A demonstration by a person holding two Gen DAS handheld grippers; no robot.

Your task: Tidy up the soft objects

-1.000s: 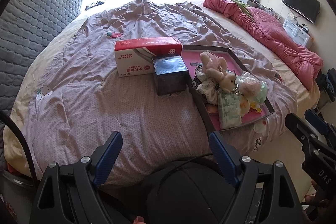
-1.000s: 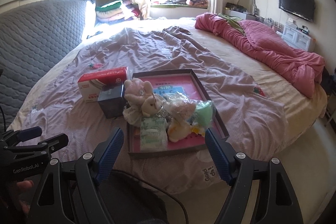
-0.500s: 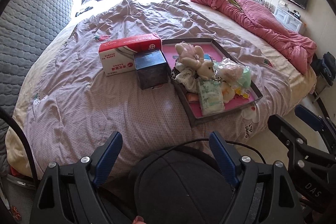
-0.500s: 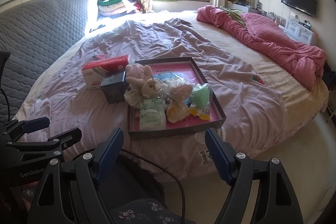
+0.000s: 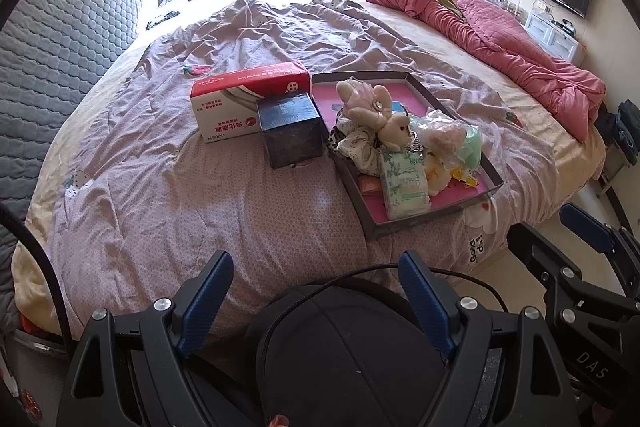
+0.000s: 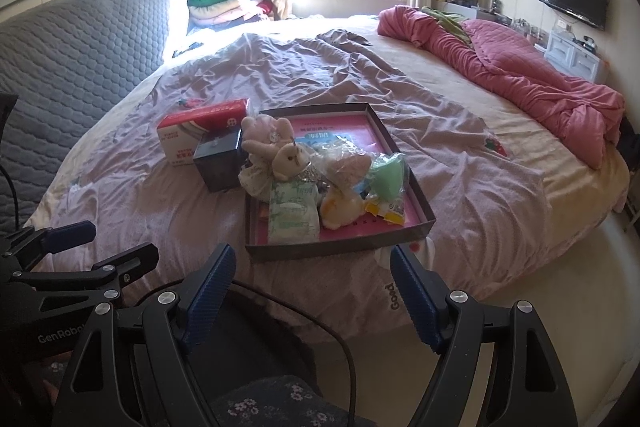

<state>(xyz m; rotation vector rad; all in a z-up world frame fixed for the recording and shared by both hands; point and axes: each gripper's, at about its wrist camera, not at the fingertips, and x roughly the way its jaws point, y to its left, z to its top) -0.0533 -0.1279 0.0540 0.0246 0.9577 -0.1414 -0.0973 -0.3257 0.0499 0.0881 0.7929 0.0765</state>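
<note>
- Left wrist view: the left gripper (image 5: pixel 316 279) hangs off the bed's near edge, jaws spread wide with nothing between them; a dark cap (image 5: pixel 344 359) sits below.
- Right wrist view: the right gripper (image 6: pixel 310 277) also stands spread and empty, short of the near edge.
- On the bed (image 5: pixel 200 195), close to its near edge, lies a shallow tray (image 6: pixel 424 217) with a pink floor, heaped with soft things: a tissue pack (image 6: pixel 294 213), a yellow plush (image 6: pixel 340 211), a bunny plush (image 6: pixel 280 149).
- Just beside the tray's left side stands a dark box (image 5: pixel 290 131), touching a red-and-white carton (image 5: pixel 240 95) behind it.
- Along the far right edge a pink quilt (image 5: pixel 500 39) lies bunched.
</note>
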